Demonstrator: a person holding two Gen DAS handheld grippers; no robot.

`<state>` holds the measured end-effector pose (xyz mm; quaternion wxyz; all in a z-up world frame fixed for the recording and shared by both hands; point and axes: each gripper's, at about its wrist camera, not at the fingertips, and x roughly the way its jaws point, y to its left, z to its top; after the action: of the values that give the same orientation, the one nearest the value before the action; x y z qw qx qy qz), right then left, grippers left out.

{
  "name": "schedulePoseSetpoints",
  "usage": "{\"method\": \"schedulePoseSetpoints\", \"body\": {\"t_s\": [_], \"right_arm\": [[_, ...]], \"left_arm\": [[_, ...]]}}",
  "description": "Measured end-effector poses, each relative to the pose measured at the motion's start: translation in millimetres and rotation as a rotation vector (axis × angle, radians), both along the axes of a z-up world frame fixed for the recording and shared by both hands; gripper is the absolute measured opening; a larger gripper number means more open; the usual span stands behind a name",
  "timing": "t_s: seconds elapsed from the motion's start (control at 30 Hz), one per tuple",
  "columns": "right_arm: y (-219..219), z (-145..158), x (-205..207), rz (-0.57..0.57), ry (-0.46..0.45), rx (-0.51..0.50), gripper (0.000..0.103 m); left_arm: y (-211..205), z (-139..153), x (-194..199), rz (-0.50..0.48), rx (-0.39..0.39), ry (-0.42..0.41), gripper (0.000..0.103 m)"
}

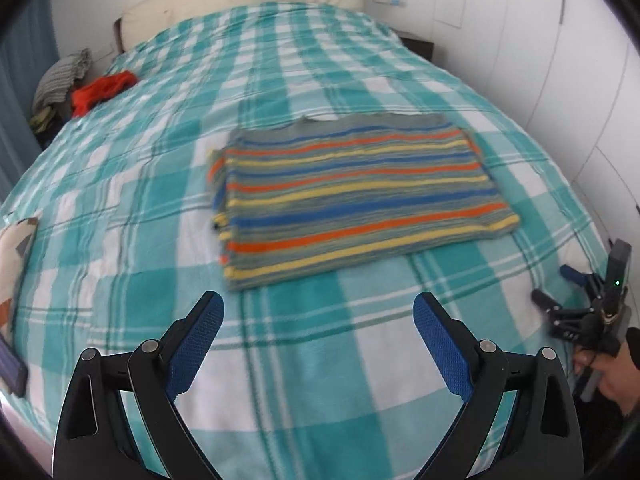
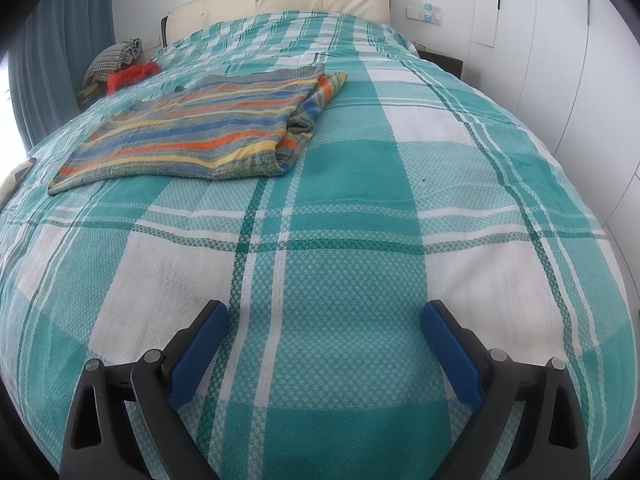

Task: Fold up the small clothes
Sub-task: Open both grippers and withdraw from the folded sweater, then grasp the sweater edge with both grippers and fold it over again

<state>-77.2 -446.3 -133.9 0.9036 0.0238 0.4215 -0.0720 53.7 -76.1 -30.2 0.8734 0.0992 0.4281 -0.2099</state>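
Observation:
A striped garment [image 1: 356, 196] in grey, blue, orange and yellow lies folded flat in a rectangle on the teal and white checked bedspread [image 1: 320, 360]. My left gripper [image 1: 318, 308] is open and empty, just short of its near edge. The garment also shows in the right wrist view [image 2: 200, 132] at the far left, with its sleeve folds bunched on its right side. My right gripper [image 2: 324, 316] is open and empty over bare bedspread [image 2: 340, 240], well to the right of the garment. The right gripper also shows in the left wrist view [image 1: 554, 286] at the bed's right edge, held by a hand.
A red garment [image 1: 102, 90] and a grey striped one [image 1: 60, 80] are piled at the bed's far left, also in the right wrist view [image 2: 132, 74]. A cream headboard [image 2: 280, 0] stands at the back. White wardrobe doors [image 2: 580, 80] line the right side. A patterned object [image 1: 16, 248] lies at the left edge.

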Motion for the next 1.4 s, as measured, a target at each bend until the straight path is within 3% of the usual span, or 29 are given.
{"method": "schedulePoseSetpoints", "body": {"t_s": [0.13, 0.27, 0.37, 0.5, 0.6, 0.63, 0.67, 0.7, 0.77, 0.83, 0.87, 0.9, 1.0, 1.17, 1.3, 1.4], "right_arm": [[-10, 10, 7, 0.041, 0.072, 0.078, 0.099], [-41, 29, 22, 0.067, 0.105, 0.186, 0.095], [-71, 42, 52, 0.042, 0.104, 0.254, 0.087], [-109, 53, 115, 0.038, 0.073, 0.433, 0.07], [-120, 45, 175, 0.037, 0.072, 0.602, 0.062], [-120, 39, 196, 0.035, 0.088, 0.636, 0.062], [-119, 32, 217, 0.032, 0.114, 0.658, 0.06], [-117, 24, 236, 0.023, 0.137, 0.673, 0.059], [-113, 14, 268, 0.024, 0.161, 0.72, 0.057], [-104, 14, 293, 0.053, 0.182, 0.724, 0.045], [-97, 16, 302, 0.072, 0.197, 0.716, 0.024], [-90, 19, 309, 0.081, 0.215, 0.675, 0.01], [-63, 42, 320, 0.151, 0.218, 0.548, 0.01], [-11, 90, 328, 0.257, 0.149, 0.516, 0.01], [55, 98, 351, 0.346, 0.159, 0.509, 0.01], [112, 90, 367, 0.406, 0.172, 0.499, 0.01]], "left_arm": [[-103, -33, -1, -0.212, 0.054, -0.051, 0.096], [-187, -65, -2, -0.398, 0.146, -0.11, 0.084], [-227, -86, 8, -0.412, 0.207, -0.126, 0.078], [-242, -97, 14, -0.393, 0.153, -0.155, 0.073], [-251, -100, 3, -0.458, 0.169, -0.192, 0.051], [-253, -101, 1, -0.47, 0.179, -0.203, 0.039], [-255, -101, 0, -0.469, 0.193, -0.212, 0.019], [-257, -102, 2, -0.449, 0.214, -0.218, 0.009], [-251, -100, 12, -0.418, 0.159, -0.174, 0.005], [-241, -94, 18, -0.386, 0.089, -0.137, 0.004], [-233, -90, 21, -0.366, 0.044, -0.119, 0.004], [-224, -85, 23, -0.339, -0.001, -0.105, 0.004], [-184, -67, 30, -0.236, -0.139, -0.063, 0.004], [-88, -44, 36, -0.029, -0.33, -0.007, 0.004], [-15, -40, 42, 0.124, -0.39, 0.022, 0.004], [22, -48, 52, 0.211, -0.385, 0.042, 0.004]]}}
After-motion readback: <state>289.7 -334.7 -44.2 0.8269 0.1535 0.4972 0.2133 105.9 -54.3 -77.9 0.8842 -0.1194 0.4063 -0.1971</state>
